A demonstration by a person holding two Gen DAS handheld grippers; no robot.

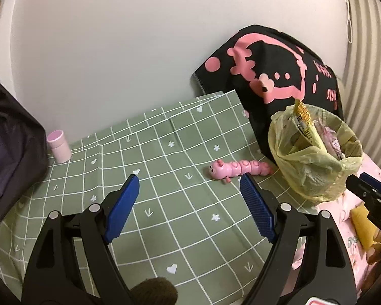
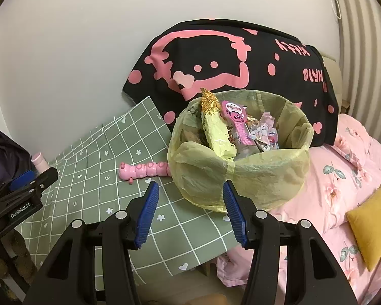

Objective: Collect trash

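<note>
1. Ahead of the left gripper (image 1: 189, 183), at about one o'clock from its fingertips, lies the pink caterpillar toy (image 1: 237, 169) on the green checked mat (image 1: 165, 216). It is just beyond the right-hand blue pad and near the foot of the lined bin (image 1: 315, 152).
2. From the right gripper (image 2: 189, 190), the same toy (image 2: 144, 169) sits at about eleven o'clock, and the bin (image 2: 241, 152) stands at twelve to one o'clock, close in front.
3. Both grippers have their jaws spread wide apart and hold nothing.
4. The toy's long axis runs crosswise, nine to three o'clock. Its head points to nine o'clock, away from the bin; its tail touches or nearly touches the bin's yellow liner.
5. The bin already holds snack wrappers (image 2: 238, 124) standing upright. No loose wrapper shows on the mat, so collecting looks nearly done.
6. If the toy counts as trash, the left gripper seems nearer and would close across the body's short width.
</note>
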